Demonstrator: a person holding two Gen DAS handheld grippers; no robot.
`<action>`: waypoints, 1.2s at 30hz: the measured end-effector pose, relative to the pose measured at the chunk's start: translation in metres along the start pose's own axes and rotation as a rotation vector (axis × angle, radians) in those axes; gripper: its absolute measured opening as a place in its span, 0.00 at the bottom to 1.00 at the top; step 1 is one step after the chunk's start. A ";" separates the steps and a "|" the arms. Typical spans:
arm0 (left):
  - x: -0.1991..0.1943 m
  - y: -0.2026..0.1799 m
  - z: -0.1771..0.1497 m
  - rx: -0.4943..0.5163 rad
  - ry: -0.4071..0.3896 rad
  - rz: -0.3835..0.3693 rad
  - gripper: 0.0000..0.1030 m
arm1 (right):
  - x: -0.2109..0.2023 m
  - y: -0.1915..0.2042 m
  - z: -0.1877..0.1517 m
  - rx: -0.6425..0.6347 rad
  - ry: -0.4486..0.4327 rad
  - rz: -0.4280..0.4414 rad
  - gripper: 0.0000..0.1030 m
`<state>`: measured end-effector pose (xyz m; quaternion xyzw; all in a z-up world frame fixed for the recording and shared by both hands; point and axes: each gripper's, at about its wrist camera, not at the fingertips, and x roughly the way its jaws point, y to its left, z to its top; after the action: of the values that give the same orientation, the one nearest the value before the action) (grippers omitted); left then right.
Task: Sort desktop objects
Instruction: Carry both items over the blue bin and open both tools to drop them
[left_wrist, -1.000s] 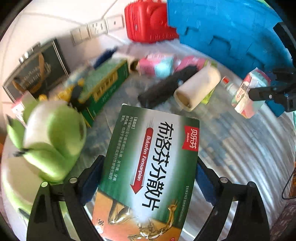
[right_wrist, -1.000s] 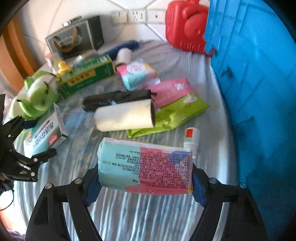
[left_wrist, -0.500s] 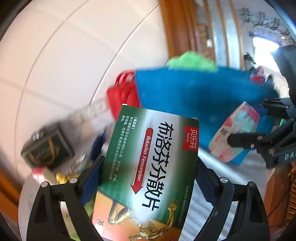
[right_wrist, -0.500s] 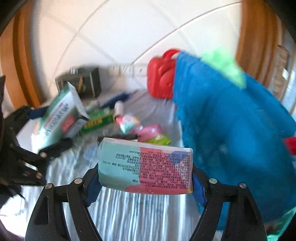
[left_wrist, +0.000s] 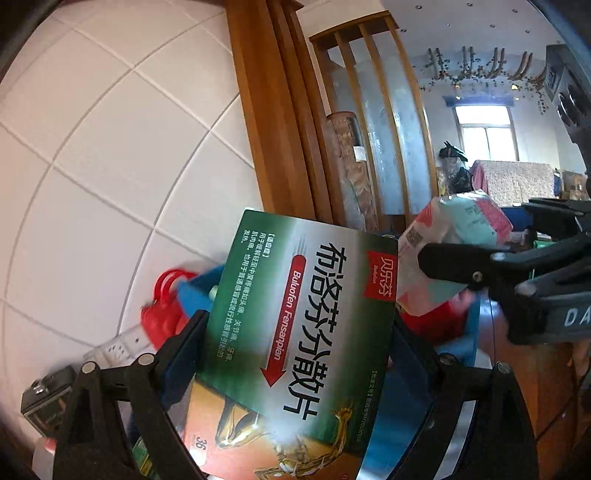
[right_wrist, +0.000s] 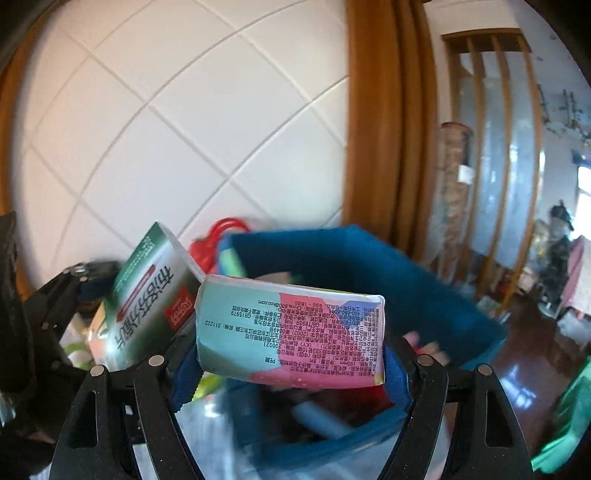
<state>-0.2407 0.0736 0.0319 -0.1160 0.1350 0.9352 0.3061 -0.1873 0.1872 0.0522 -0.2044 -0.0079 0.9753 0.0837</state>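
The left gripper is clamped on a green medicine box, its blue pads pressed against the box's two long sides. The box fills the middle of the left wrist view, tilted so its top edge leans toward 1 o'clock, with the red arrow on its face pointing down toward 6.

The right gripper is clamped on a tissue pack, teal and pink with small black print, held crosswise between the fingers and nearly level. In the left view the same pack shows at 3 o'clock of the box, pinched by the right gripper's black finger; pack and box look close together, though whether they touch cannot be told.

In the right view the box sits at 9 o'clock of the pack, just beside it. A blue bin lies beyond and under the pack, open side up, with blurred items inside. A red case peeks out at 11 o'clock of the pack, against the tiled wall. A wooden frame stands at 1 o'clock.
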 end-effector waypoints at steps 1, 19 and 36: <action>0.008 -0.006 0.007 -0.001 -0.003 0.000 0.90 | 0.005 -0.015 0.006 0.004 0.001 -0.009 0.77; 0.096 -0.074 0.082 0.011 0.047 0.218 0.90 | 0.091 -0.146 0.062 0.083 -0.046 -0.007 0.95; 0.046 -0.039 0.028 -0.079 0.070 0.355 0.90 | 0.053 -0.106 0.027 0.083 -0.084 0.079 1.00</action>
<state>-0.2568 0.1377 0.0371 -0.1346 0.1270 0.9745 0.1267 -0.2290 0.3013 0.0615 -0.1600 0.0372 0.9850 0.0532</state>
